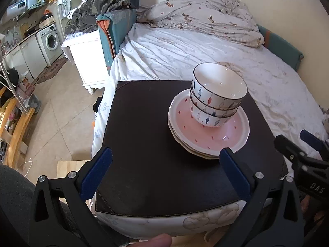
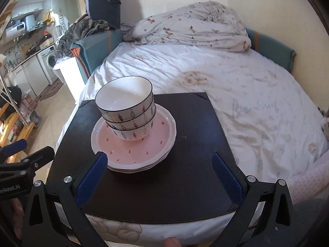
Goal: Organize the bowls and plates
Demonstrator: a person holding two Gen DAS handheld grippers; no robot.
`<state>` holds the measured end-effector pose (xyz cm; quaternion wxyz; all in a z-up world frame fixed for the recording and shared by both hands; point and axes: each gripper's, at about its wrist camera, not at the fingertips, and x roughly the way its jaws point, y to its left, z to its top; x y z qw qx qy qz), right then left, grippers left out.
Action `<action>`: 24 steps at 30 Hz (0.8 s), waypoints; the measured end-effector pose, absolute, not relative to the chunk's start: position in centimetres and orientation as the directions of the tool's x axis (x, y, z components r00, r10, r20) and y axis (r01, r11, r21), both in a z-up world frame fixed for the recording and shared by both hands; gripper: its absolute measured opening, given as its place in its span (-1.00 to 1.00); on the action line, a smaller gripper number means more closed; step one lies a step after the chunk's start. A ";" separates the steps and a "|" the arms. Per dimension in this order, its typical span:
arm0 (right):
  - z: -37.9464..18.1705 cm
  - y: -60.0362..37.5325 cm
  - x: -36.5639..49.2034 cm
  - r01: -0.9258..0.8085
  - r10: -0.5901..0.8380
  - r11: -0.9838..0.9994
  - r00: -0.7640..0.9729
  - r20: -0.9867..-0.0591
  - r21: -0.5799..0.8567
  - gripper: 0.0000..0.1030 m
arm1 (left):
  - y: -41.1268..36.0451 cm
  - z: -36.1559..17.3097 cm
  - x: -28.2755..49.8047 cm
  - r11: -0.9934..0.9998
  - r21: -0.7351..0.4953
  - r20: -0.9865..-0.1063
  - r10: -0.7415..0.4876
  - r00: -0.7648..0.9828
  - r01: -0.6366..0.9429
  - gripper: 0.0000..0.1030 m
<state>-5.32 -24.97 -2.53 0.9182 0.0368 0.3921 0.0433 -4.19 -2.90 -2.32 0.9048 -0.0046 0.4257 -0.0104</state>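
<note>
Three white bowls with a leaf pattern (image 1: 218,96) (image 2: 127,111) are nested in a stack on a stack of pink plates with white rims (image 1: 222,135) (image 2: 141,150). The plates rest on a dark mat (image 1: 148,144) (image 2: 185,175) laid on the bed. My left gripper (image 1: 164,158) is open and empty, held near the mat's front, its right finger (image 1: 234,168) close before the plates' rim. My right gripper (image 2: 158,164) is open and empty, its left finger (image 2: 92,177) just before the plates' near rim.
The mat lies on a bed with a white sheet (image 1: 185,49) (image 2: 246,94) and a crumpled duvet (image 1: 205,14) at the back. A white cabinet (image 1: 86,57) stands left of the bed. A kitchen with a washing machine (image 1: 50,41) is far left. Wooden furniture (image 1: 14,127) stands at the left edge.
</note>
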 end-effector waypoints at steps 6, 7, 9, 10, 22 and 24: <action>-2.5 -25.3 -5.4 -0.039 0.104 0.993 0.693 -0.713 0.107 1.00 | -3.1 -2.2 -4.1 1.000 -0.021 -0.766 -0.029 0.642 0.020 1.00; -2.4 -25.3 -5.5 -0.040 0.105 0.993 0.696 -0.711 0.107 1.00 | -3.1 -2.2 -4.1 1.000 -0.022 -0.765 -0.030 0.643 0.021 1.00; -2.3 -25.3 -5.5 -0.041 0.103 0.994 0.699 -0.707 0.104 1.00 | -3.2 -2.2 -4.1 0.999 -0.024 -0.765 -0.034 0.644 0.024 1.00; -2.3 -25.3 -5.5 -0.042 0.103 0.994 0.699 -0.707 0.104 1.00 | -3.2 -2.2 -4.1 0.999 -0.024 -0.765 -0.034 0.643 0.025 1.00; -2.2 -25.3 -5.3 -0.040 0.100 0.994 0.702 -0.705 0.100 1.00 | -3.2 -2.0 -4.1 0.999 -0.026 -0.763 -0.032 0.646 0.019 1.00; -2.1 -25.3 -5.4 -0.042 0.098 0.994 0.705 -0.703 0.097 1.00 | -3.2 -2.0 -4.1 0.999 -0.027 -0.763 -0.033 0.646 0.018 1.00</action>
